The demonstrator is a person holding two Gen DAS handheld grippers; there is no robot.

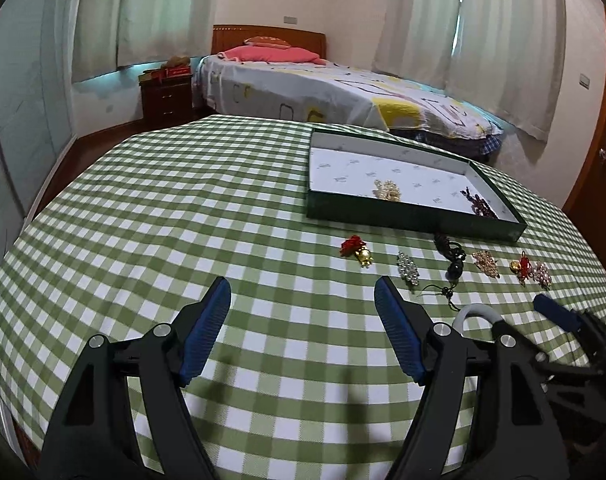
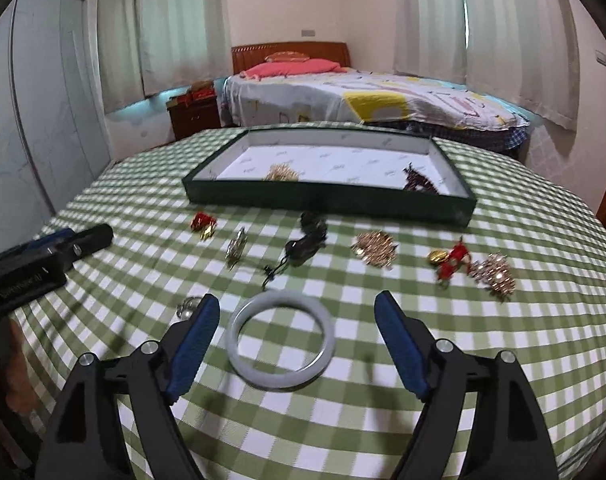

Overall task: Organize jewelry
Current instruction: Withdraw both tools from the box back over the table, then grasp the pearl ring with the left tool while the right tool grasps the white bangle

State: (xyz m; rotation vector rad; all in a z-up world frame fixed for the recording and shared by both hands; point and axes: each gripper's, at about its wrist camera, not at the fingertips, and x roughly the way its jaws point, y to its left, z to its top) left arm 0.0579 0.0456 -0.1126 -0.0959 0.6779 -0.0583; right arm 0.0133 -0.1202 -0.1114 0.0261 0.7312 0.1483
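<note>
A: Where's the pale grey jade-like ring bangle (image 2: 281,343)?
B: Flat on the check cloth, between the right gripper (image 2: 297,342)'s spread pads, untouched; near side of the dark green tray (image 2: 327,200).
A: Left gripper (image 1: 303,328)?
B: Spread, empty, farther off.

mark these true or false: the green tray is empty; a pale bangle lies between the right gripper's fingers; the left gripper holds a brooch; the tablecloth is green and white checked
1. The green tray is empty. False: a gold piece and a dark red piece lie in it.
2. A pale bangle lies between the open fingers of the right gripper. True.
3. The left gripper holds a brooch. False: it is open with nothing between its fingers.
4. The tablecloth is green and white checked. True.
</note>
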